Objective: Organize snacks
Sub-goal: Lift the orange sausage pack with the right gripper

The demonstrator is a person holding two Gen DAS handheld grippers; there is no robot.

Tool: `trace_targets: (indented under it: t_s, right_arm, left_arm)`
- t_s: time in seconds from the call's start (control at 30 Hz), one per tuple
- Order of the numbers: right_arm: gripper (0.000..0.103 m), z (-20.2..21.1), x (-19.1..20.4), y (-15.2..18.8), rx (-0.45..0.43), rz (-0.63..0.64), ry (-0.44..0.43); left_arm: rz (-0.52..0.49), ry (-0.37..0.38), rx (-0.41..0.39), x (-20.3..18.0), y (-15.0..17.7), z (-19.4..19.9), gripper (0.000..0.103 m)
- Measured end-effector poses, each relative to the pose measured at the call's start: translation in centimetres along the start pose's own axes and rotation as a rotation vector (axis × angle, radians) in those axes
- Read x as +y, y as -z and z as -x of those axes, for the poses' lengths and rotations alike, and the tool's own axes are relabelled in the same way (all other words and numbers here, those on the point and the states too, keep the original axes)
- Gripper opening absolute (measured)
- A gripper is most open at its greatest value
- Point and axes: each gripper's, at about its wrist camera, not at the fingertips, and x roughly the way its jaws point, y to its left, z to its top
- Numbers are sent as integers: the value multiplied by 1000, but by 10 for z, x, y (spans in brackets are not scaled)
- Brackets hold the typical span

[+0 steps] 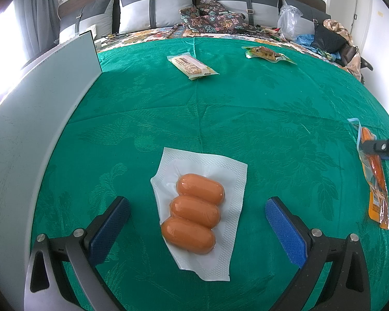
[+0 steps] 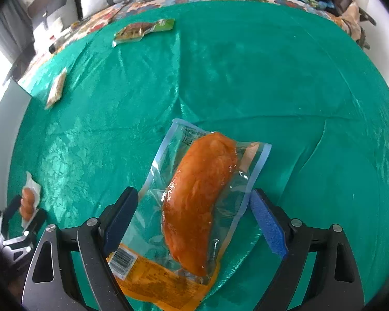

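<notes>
Board [image 1: 39, 119], pale grey, standing on edge along the far left of the green bedspread [image 1: 246, 119].

Left gripper [image 1: 197, 207]: jaws spread wide, blue pads either side of the sausage pack [image 1: 194, 212], touching nothing. Pack: three orange sausages side by side in clear vacuum film, flat on the cloth between the fingers.

Tan snack packet [image 1: 193, 67], flat, well beyond the sausages, toward the pillows [image 1: 155, 7].

Green-edged snack packet [image 1: 267, 54], flat, to the right of the tan one, near the patterned quilt [image 1: 210, 20].

Right gripper [image 2: 193, 202]: jaws wide open, astride the chicken pouch [image 2: 199, 194]; left pad at the film's edge, contact not determinable; right pad just beside the opposite edge. Pouch: clear film with orange printed end and barcode, one glazed orange piece inside, lying on the cloth.

Plastic bags and clothing [image 1: 329, 36] heaped at far right by the headboard.
</notes>
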Motion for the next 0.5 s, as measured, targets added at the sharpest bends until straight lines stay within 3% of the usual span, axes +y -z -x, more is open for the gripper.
trace_targets:
  t_s: [0.2,0.33,0.5]
  right_arm:
    - [90,31,-23,1,-99,-62,-33]
    - [90,37,-39,0,-94,-94,-22]
    - [90,42,-64,10,-62,-118,-31]
  left_arm:
    - [0,0,0,0,0,0,103]
    - [-6,2,1,0,0,0,103]
    - [-74,68,118,6,-9,-2,103]
